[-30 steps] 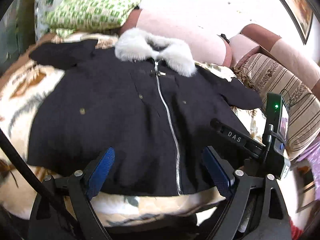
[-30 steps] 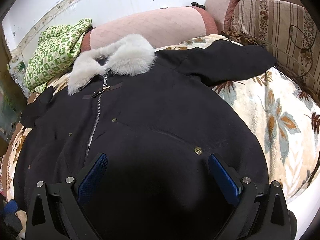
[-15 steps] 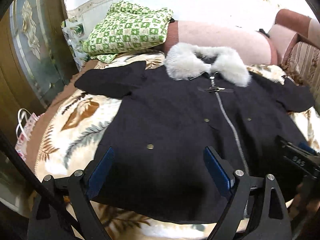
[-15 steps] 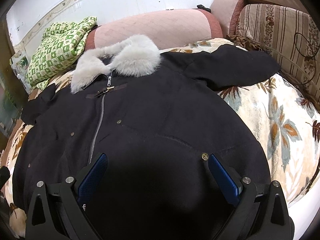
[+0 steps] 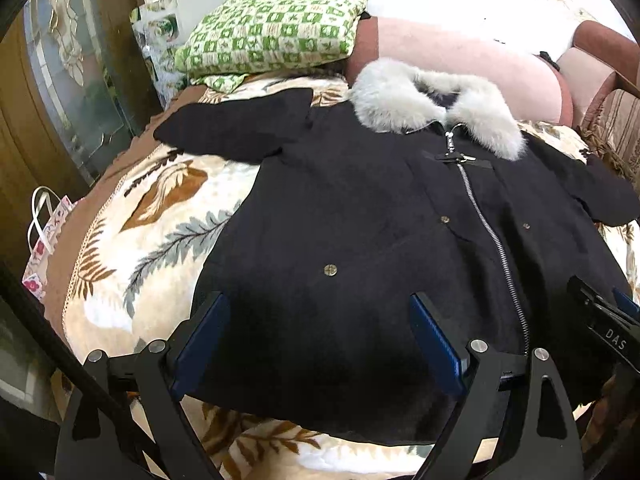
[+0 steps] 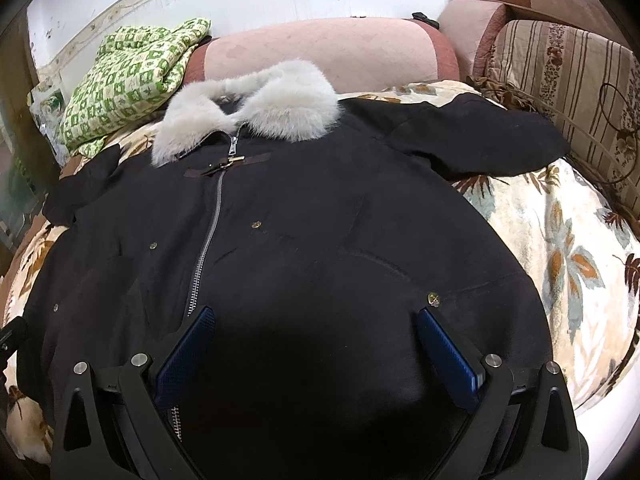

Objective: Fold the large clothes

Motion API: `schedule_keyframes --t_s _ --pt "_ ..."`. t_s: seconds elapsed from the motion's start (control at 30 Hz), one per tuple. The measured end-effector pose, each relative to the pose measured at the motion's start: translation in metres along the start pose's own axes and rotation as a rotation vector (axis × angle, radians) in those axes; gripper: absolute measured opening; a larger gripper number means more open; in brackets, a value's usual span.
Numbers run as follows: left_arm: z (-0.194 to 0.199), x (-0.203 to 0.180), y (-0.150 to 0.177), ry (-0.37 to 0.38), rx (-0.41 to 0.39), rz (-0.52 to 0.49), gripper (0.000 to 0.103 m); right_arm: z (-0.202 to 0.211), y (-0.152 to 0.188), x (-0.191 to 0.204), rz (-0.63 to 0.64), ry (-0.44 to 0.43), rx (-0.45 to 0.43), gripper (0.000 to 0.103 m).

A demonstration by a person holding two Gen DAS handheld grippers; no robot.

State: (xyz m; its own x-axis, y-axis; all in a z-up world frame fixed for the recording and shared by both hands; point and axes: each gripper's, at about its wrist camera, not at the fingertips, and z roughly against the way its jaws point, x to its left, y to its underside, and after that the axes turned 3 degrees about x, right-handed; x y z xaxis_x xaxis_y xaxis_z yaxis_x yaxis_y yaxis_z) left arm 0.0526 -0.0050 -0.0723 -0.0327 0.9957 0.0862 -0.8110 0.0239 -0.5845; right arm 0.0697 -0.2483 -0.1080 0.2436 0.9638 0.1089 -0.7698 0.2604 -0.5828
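Beside the black coat — right claw, lettered "DAS"

A: The long zip-front wool coat is black, its fluffy fur collar pale grey.

B: The plush bed blanket is cream with brown and grey leaves; the folded knitted throw is green-and-white checked.

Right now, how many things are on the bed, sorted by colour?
Black: 1, the coat
Green and white: 1, the folded blanket
Pink: 1, the bolster
Total: 3
Both grippers, left and right, hang open above the coat's hem.
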Motion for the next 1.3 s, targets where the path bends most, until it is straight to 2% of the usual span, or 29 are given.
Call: schedule_keyframes --t_s 0.23,0.33,0.47,0.57,0.63,0.67,0.77,0.9,1.0,1.03,1.07,1.1,1.17,1.3 --pt "-0.011 0.013 -0.006 -0.016 0.016 0.027 0.09 -0.004 0.0 0.002 0.01 0.011 0.001 0.102" --pt "-0.008 0.027 -0.015 -0.022 -0.033 0.036 0.09 -0.004 -0.003 0.004 0.02 0.007 0.003 0.102" --pt "-0.005 0.062 -0.038 -0.036 -0.069 0.066 0.09 0.002 -0.012 0.011 0.044 -0.018 -0.013 0.102" --pt "-0.008 0.1 -0.065 -0.062 -0.056 0.129 0.09 0.005 -0.02 0.02 0.068 -0.037 -0.029 0.102" --pt "-0.013 0.127 -0.085 -0.022 -0.065 0.174 0.09 0.003 -0.024 0.025 0.077 -0.05 -0.031 0.102" --pt "-0.019 0.144 -0.098 -0.001 -0.071 0.202 0.09 0.002 -0.026 0.027 0.078 -0.056 -0.03 0.102" --pt "-0.048 0.191 -0.131 -0.02 -0.038 0.32 0.09 -0.009 -0.029 0.031 0.074 -0.067 -0.015 0.102" --pt "-0.109 0.253 -0.169 0.059 0.012 0.467 0.09 -0.026 -0.027 0.035 0.09 -0.059 -0.005 0.102" --pt "-0.157 0.293 -0.189 0.029 0.035 0.557 0.089 -0.037 -0.023 0.035 0.117 -0.056 0.003 0.102" --pt "-0.171 0.302 -0.193 0.032 0.048 0.578 0.087 -0.04 -0.021 0.036 0.127 -0.051 0.008 0.102" --pt "-0.184 0.311 -0.197 0.04 0.063 0.6 0.078 -0.044 -0.019 0.036 0.137 -0.044 0.012 0.102" --pt "-0.2 0.321 -0.201 0.053 0.084 0.632 0.063 -0.048 -0.017 0.037 0.15 -0.035 0.014 0.102" --pt "-0.229 0.34 -0.209 0.103 0.107 0.696 0.048 -0.052 -0.014 0.039 0.171 -0.022 0.013 0.102" --pt "-0.267 0.358 -0.225 0.16 0.097 0.757 0.048 -0.061 -0.011 0.045 0.207 0.01 0.01 0.103"
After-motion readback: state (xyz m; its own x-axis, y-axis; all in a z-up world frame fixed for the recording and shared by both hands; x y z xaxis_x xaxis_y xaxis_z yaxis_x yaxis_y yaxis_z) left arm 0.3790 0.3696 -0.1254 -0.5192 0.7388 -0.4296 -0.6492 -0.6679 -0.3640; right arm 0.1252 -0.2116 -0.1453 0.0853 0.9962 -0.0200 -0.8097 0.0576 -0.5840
